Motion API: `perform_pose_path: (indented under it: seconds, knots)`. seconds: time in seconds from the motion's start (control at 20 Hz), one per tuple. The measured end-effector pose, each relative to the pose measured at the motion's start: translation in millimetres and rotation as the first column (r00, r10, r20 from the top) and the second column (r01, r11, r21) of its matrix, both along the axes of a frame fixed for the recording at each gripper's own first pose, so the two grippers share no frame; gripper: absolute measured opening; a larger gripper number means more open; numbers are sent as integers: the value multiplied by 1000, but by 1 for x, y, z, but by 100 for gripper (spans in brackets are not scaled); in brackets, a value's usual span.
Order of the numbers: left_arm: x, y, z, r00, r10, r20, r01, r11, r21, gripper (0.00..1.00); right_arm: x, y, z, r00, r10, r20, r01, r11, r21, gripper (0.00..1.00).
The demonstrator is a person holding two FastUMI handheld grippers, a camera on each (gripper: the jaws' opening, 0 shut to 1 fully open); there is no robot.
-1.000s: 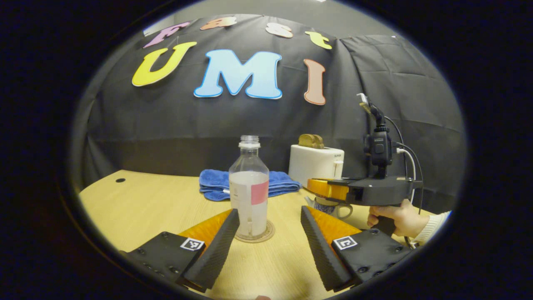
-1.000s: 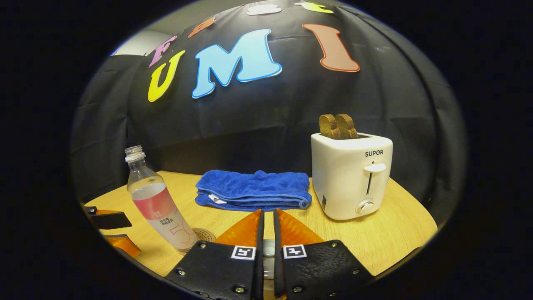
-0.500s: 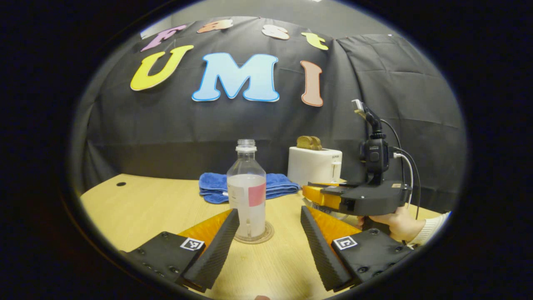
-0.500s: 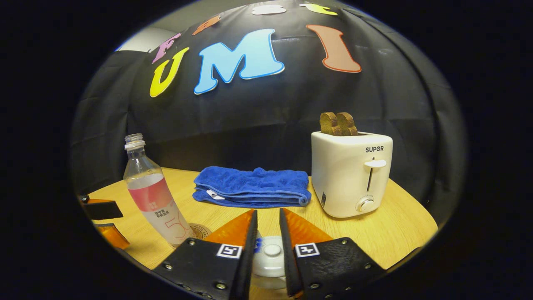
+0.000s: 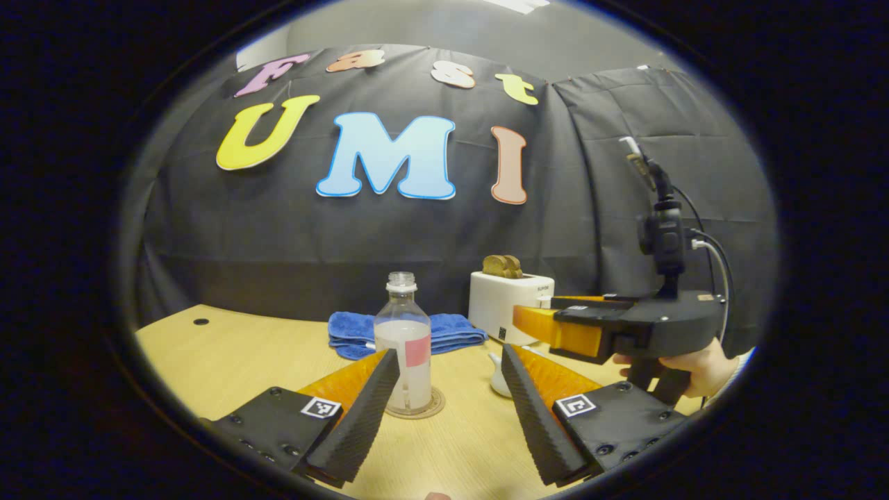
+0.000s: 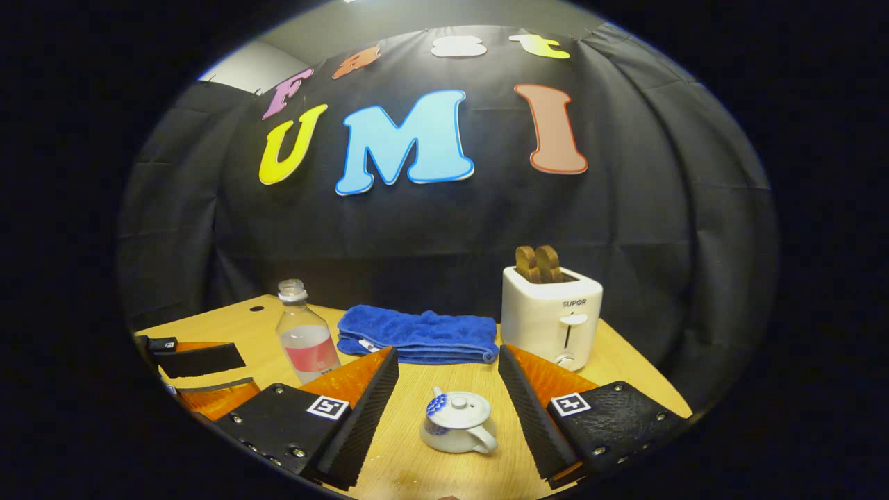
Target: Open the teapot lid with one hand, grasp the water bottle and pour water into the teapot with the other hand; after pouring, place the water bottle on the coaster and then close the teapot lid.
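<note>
Right gripper [image 6: 444, 389] is spread wide and grasps nothing, raised above the teapot [image 6: 457, 431], which sits lid on [image 6: 458, 404] near the front edge of the tabletop [image 6: 625, 375], apart from both fingers. Left gripper [image 5: 448, 396] is likewise spread and empty, with the bottle [image 5: 404, 342] standing upright on the coaster [image 5: 417, 411] just beyond its fingertips, uncapped and part full, toward the middle of the tabletop. Blue towel [image 6: 419, 333] and toaster [image 6: 552, 316] sit along the back edge; in the left gripper view a hand [image 5: 698, 364] holds the right gripper near the right edge.
</note>
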State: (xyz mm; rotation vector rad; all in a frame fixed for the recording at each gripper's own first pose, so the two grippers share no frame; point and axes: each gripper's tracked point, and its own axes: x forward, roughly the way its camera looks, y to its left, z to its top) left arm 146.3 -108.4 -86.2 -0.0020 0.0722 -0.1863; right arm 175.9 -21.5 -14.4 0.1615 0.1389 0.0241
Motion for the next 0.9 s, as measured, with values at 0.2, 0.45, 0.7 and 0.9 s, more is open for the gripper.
perform_pose_path:
  seconds: [0.2, 0.45, 0.7, 0.9]
  knots:
    - [-28, 4, -4, 999, 21, -28, -20, 1000, 18, 100, -59, -9, 20, 996, -76, 44, 77, 997, -20, 90]
    - [-64, -10, 8, 1000, 3, -21, -2, 999, 48, 100, -128, 1, 13, 991, -130, 39, 131, 991, -19, 90]
    - [-90, -30, 28, 1000, -29, 9, 28, 999, 41, 100, -168, 23, 15, 994, -100, 47, 102, 994, -50, 90]
    - [-110, -35, 22, 1000, 0, 0, 0, 998, 57, 100, -187, 29, 16, 995, -81, 52, 85, 993, -84, 90]
